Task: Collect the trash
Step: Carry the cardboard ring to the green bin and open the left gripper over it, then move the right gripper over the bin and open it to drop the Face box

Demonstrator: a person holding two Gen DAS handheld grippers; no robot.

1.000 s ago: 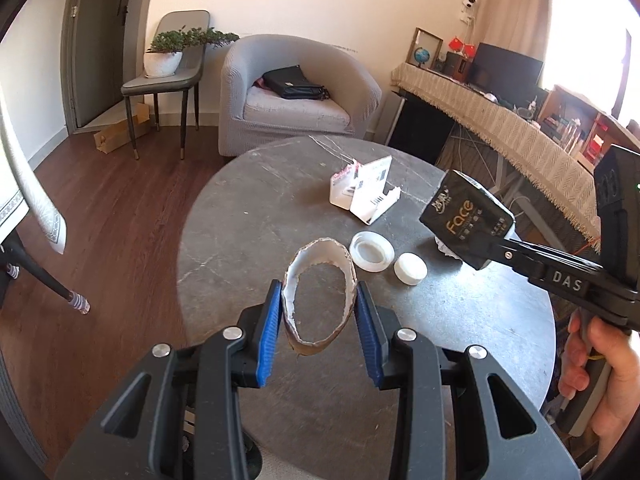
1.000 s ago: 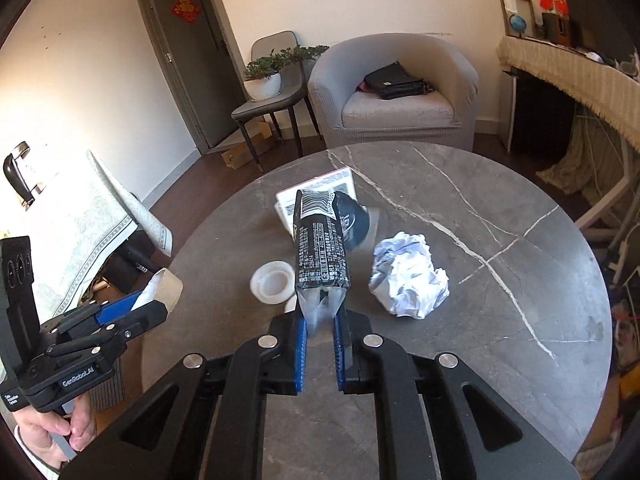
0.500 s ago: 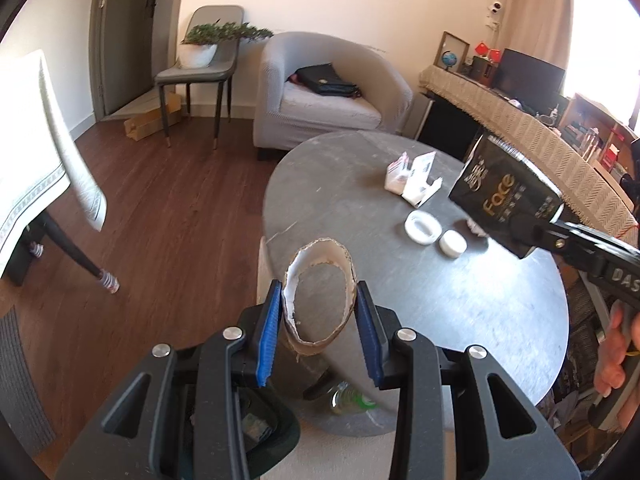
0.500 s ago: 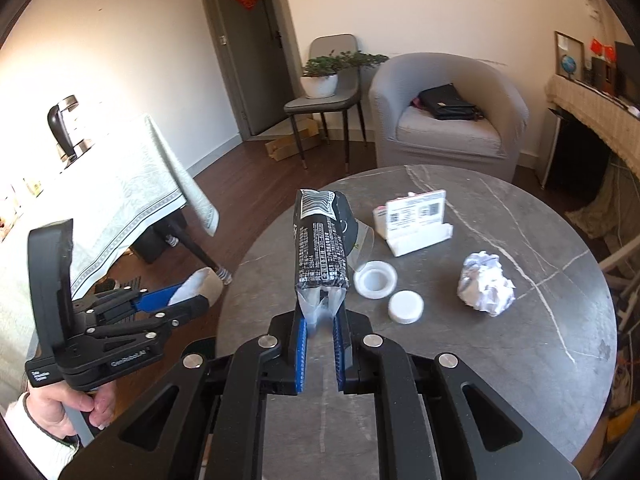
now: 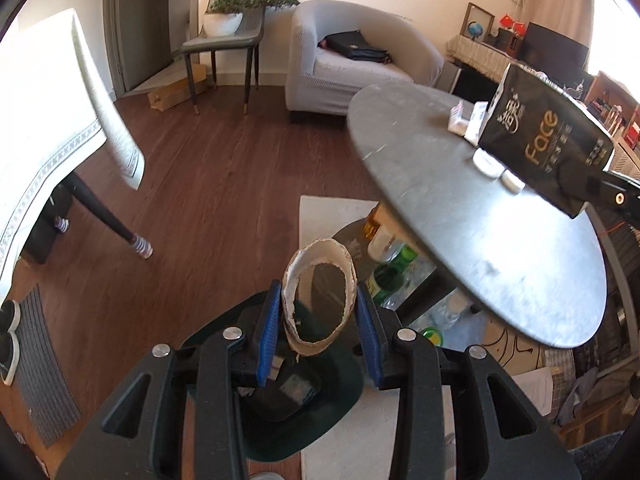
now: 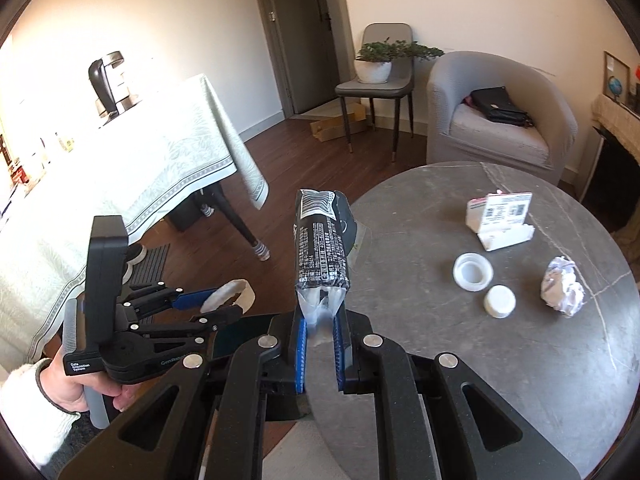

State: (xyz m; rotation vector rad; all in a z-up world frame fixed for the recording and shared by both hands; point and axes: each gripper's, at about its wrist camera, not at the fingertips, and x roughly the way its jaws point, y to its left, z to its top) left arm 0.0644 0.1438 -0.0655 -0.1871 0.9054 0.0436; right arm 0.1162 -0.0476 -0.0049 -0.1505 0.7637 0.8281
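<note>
My left gripper (image 5: pixel 318 330) is shut on a squashed cardboard tape roll (image 5: pixel 319 296) and holds it off the table's left edge, above a dark green trash bin (image 5: pixel 304 412) on the floor. It also shows in the right wrist view (image 6: pixel 212 304). My right gripper (image 6: pixel 320 330) is shut on the clear end of a black tissue pack (image 6: pixel 320 248), held above the round grey table's (image 6: pixel 500 380) left edge. The pack also shows in the left wrist view (image 5: pixel 544 148). A crumpled paper ball (image 6: pixel 562 292), a white lid ring (image 6: pixel 472 272) and a white cap (image 6: pixel 499 301) lie on the table.
A white card holder (image 6: pixel 502 220) stands at the table's far side. Bottles (image 5: pixel 390 264) sit under the table. A cloth-covered table (image 6: pixel 120 168) is to the left. A grey armchair (image 6: pixel 500 112) and a chair with a plant (image 6: pixel 376 76) stand behind.
Both grippers moved left off the table with their loads. The left gripper and the tape roll now hang over the trash bin on the floor.
</note>
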